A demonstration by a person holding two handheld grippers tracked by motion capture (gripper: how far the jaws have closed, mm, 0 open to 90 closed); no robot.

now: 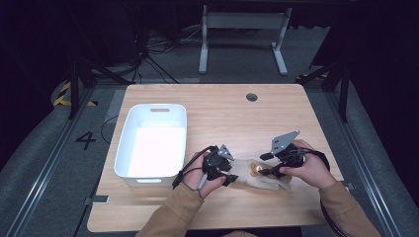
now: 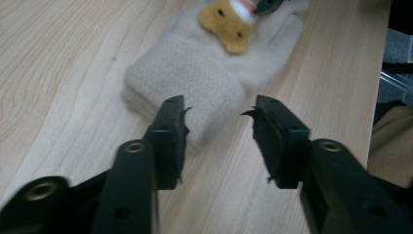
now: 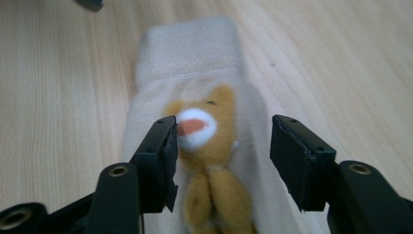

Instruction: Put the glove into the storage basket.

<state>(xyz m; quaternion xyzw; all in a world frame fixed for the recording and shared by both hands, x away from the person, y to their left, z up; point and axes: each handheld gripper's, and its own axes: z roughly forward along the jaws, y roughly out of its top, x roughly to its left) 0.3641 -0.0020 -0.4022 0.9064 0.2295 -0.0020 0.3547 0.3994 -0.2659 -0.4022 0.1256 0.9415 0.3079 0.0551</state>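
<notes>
The cream fleece mitten (image 1: 257,174) with a small yellow bear (image 1: 255,169) sewn on its back lies flat on the wooden worktop (image 1: 222,113), near the front edge and between the two hands. In the high view its long axis runs roughly from 9 o'clock to 3 o'clock, cuff toward the left hand-held gripper (image 1: 228,173) and finger end toward the right hand-held gripper (image 1: 265,166). The left one has its jaws parted, standing either side of the cuff corner without pressing on it; in its own view the mitten (image 2: 209,73) stretches away toward 12 o'clock. The right one is also open, its jaws straddling the bear's head (image 3: 202,126) and not pinching it, the cuff lying at 12 o'clock beyond. Both sit about equally close, so I judge either could close on its end. A white bin (image 1: 153,140) stands at 9 o'clock of the mitten. No brand or label is readable on the mitten; a "4" (image 1: 86,140) is marked on the floor.
</notes>
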